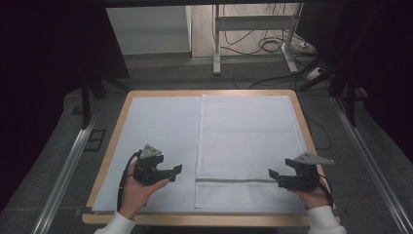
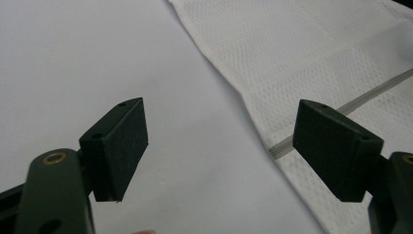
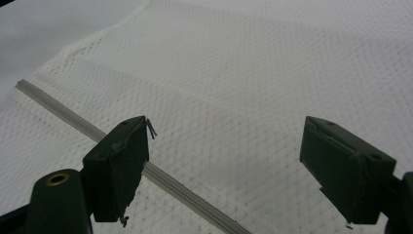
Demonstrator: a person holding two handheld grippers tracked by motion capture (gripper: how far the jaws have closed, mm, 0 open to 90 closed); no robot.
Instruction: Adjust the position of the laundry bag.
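My left gripper (image 1: pixel 176 173) hangs over the pale blue mat (image 1: pixel 160 141), jaws spread wide with nothing between them — the white waffle-weave towel (image 1: pixel 248 146) lies just beside it, flat on the right half of the table (image 1: pixel 116 127). My right gripper (image 1: pixel 273 177) hovers at the towel's right edge, jaws likewise wide apart, above its grey stripe (image 3: pixel 185 192) — holding nothing

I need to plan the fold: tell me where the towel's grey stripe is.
In the high view the grey stripe crosses the white towel near its front edge, on the table's right half, between the left hand-held gripper and the right hand-held gripper.
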